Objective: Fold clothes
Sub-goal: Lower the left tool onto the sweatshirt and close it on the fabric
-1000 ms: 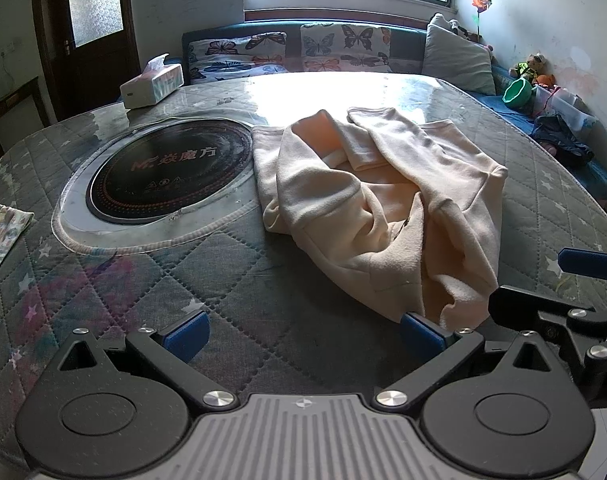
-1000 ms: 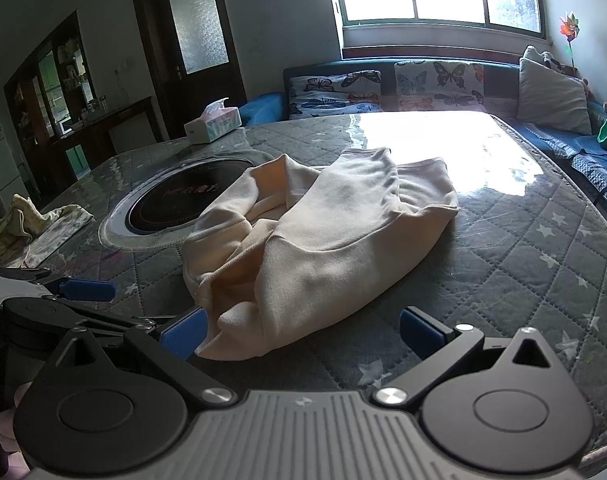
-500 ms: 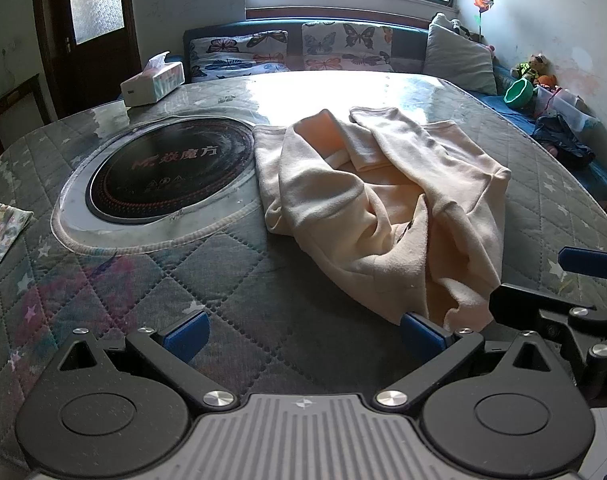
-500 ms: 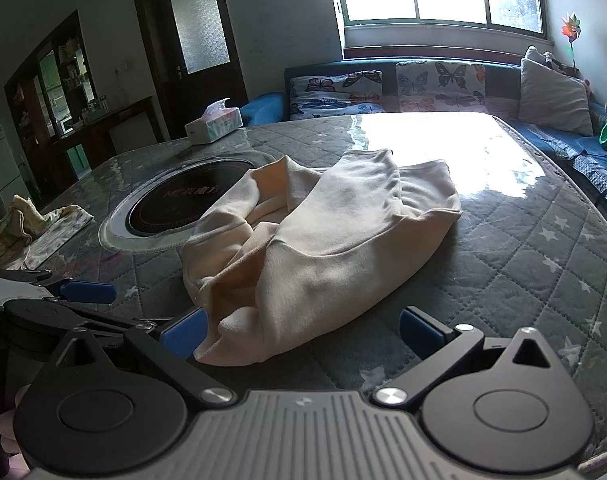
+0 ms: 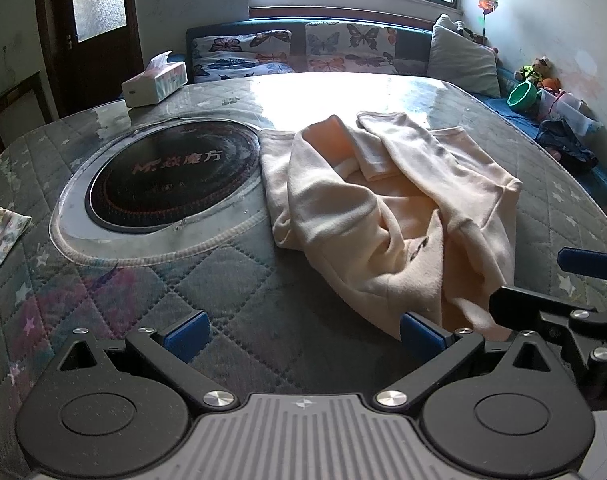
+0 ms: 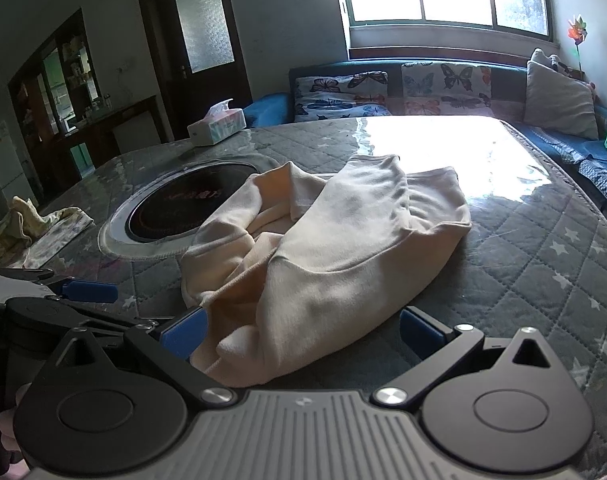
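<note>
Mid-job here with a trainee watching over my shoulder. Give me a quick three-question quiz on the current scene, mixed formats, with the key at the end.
1. True or false: the left gripper is shut on the cream sweatshirt.
2. Multiple choice: what does the sweatshirt's left edge lie over? A) the tissue box B) the rim of the round black cooktop C) the floral cloth
3. Fill in: in the right wrist view, the near end of the sweatshirt lies between the open fingers of the ____ gripper.

Key: 1 false, both grippers are open and the garment lies loose and crumpled on the quilted table cover. 2 B. 3 right.
</note>
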Available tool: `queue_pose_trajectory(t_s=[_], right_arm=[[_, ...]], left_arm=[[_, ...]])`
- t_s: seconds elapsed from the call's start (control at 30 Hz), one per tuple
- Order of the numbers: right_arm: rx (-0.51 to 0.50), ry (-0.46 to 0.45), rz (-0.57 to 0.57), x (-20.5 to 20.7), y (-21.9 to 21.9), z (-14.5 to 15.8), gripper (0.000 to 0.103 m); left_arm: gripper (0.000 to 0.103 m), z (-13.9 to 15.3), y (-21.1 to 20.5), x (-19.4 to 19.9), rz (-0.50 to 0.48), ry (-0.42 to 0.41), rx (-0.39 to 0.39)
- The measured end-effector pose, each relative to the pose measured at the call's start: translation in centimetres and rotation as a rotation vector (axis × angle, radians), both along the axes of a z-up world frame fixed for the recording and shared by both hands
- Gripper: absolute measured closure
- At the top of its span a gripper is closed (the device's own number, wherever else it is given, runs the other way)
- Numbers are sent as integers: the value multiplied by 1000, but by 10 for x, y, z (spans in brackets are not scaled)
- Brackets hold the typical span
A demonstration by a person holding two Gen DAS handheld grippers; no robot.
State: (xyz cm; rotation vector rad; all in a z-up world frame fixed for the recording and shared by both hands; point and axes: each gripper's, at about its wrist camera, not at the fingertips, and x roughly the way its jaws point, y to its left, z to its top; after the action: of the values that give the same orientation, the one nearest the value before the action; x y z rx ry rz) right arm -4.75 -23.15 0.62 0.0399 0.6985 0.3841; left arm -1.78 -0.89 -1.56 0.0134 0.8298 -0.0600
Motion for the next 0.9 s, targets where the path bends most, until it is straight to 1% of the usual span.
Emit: queue_pose_trajectory(t_s=[0.3,0.43,0.63,0.73,0.9], right_arm=[[19,0,4,16,3,4,0],[10,-7,9,27,5,8,0],[8,-20,10,47,7,12,0],[34,-24,4,58,5,15,0],[35,-25,-17,85,2,18,1]], left_arm=[[0,4,5,15,4,-9,-5],[0,5,6,24,3,-9,-7],[0,8,11,42,14,-18,-1],[0,11,14,52,21,-26,1],[0,15,13,71,3,-45,4]])
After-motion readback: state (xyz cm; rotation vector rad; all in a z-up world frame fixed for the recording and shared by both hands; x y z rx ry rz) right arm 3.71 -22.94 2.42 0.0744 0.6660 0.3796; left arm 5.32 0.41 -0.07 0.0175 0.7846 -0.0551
